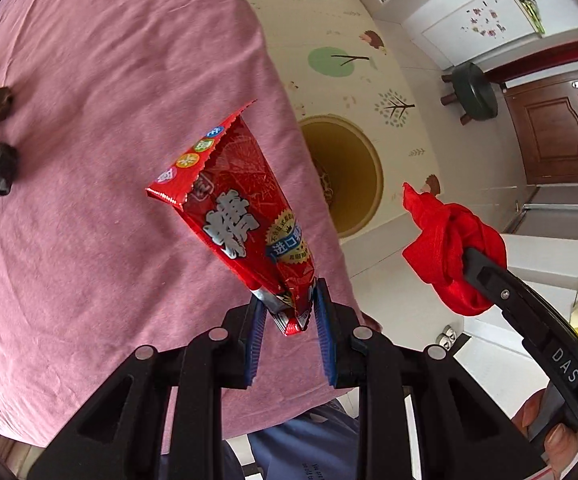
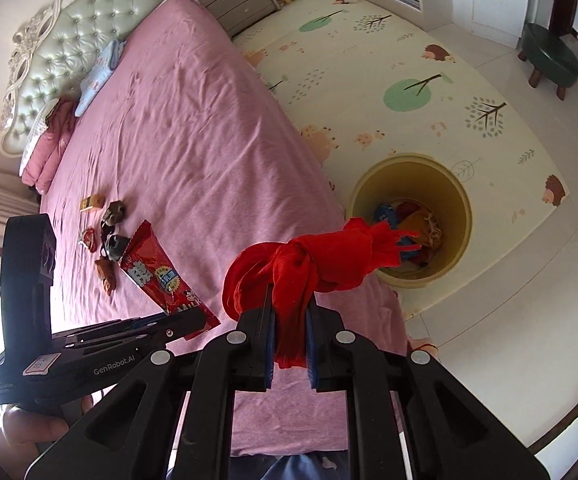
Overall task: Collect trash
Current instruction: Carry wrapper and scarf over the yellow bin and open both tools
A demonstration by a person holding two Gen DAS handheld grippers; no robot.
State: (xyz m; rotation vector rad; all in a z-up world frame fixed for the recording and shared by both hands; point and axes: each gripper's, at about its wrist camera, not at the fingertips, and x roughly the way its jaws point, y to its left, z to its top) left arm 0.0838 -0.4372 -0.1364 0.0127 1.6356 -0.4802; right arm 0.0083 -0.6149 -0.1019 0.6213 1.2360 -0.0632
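My left gripper [image 1: 291, 300] is shut on the bottom end of a red snack wrapper [image 1: 241, 208], which sticks out over the pink bed [image 1: 89, 160]. My right gripper [image 2: 291, 300] is shut on a knotted red cloth [image 2: 317, 260]; the same cloth [image 1: 449, 248] shows at the right of the left wrist view. A yellow trash bin [image 2: 461, 200] stands on the floor beside the bed, with several scraps inside, and its rim [image 1: 373, 184] peeks past the bed edge. The wrapper [image 2: 161, 272] and the left gripper [image 2: 177, 316] appear at the lower left of the right wrist view.
Several small wrappers and dark scraps [image 2: 109, 236] lie on the bed [image 2: 177, 140]. A patterned play mat [image 2: 409, 92] covers the floor. A green stool [image 2: 549, 56] stands at the far right, and a nightstand [image 2: 241, 4] beside the padded headboard [image 2: 73, 40].
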